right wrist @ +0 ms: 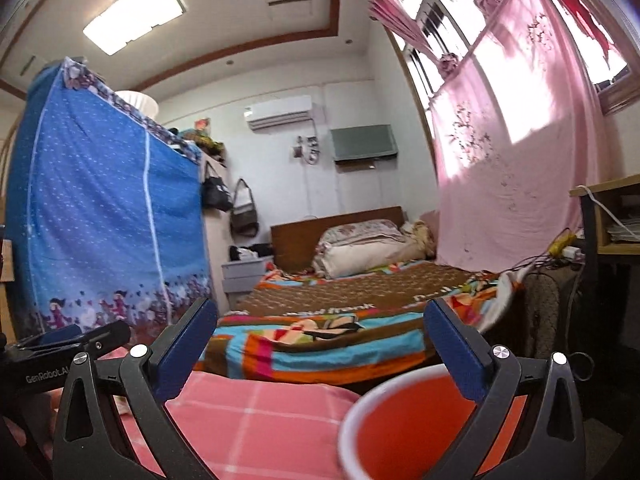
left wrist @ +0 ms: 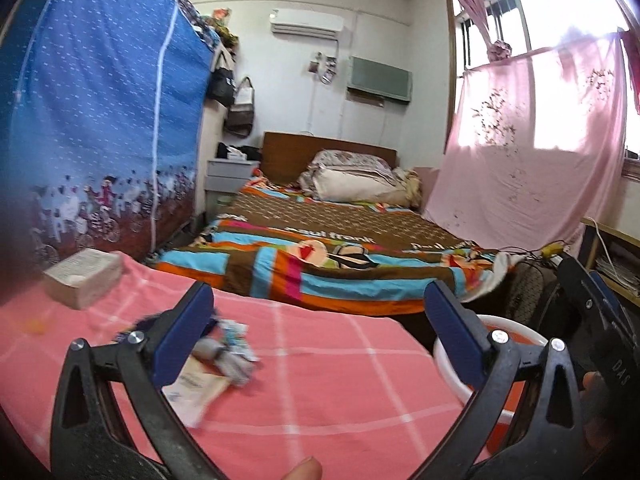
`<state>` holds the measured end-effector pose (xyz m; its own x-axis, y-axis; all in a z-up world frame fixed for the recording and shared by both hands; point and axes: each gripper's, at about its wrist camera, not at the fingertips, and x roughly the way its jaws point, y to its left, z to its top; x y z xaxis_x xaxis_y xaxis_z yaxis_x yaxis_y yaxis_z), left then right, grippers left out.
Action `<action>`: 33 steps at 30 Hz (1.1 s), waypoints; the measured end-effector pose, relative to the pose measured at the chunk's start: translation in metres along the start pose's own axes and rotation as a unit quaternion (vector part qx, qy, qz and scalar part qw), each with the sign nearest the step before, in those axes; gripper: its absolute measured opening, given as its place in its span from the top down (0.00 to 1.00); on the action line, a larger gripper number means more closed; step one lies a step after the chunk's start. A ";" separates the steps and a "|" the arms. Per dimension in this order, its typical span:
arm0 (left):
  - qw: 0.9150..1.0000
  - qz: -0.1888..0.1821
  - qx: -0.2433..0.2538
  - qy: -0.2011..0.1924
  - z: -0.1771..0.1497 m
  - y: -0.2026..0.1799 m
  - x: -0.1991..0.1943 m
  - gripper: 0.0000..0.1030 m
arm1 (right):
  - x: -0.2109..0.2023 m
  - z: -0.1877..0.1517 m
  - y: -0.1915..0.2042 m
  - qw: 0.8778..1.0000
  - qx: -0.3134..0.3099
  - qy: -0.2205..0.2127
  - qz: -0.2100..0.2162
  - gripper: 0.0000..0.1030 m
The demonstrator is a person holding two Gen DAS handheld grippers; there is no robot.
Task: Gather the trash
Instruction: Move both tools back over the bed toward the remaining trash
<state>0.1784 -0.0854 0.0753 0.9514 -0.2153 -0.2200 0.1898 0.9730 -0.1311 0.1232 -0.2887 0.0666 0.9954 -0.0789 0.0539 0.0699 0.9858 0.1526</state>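
Observation:
Crumpled grey-white wrappers and a flat paper packet lie on the pink checked cloth, right beside my left gripper's left finger. My left gripper is open and empty above the cloth. An orange bin with a white rim stands off the cloth's right edge; it also shows in the right wrist view. My right gripper is open and empty, above the bin's left rim. The right gripper's body shows at the right of the left wrist view.
A pale box sits on the cloth at far left. Beyond the cloth is a bed with a striped blanket. A blue fabric wardrobe stands left. A pink curtain and a desk with cables are right.

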 end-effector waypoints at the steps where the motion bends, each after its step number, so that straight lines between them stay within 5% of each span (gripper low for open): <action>1: 1.000 0.007 0.001 -0.003 0.000 0.005 -0.004 0.08 | -0.001 0.000 0.004 1.000 0.001 -0.002 0.005 0.00; 16: 0.994 0.093 0.004 -0.056 0.008 0.087 -0.058 0.08 | -0.006 -0.006 0.087 0.995 -0.021 -0.019 0.096 0.00; 33: 0.982 0.180 0.003 -0.051 0.005 0.210 -0.100 0.08 | 0.017 -0.039 0.208 0.970 -0.109 0.047 0.211 0.00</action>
<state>0.1247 0.1411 0.0747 0.9765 0.1522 -0.1525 -0.1625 0.9850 -0.0576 0.1570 -0.0795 0.0611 0.9395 0.3417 -0.0248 -0.3426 0.9364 -0.0759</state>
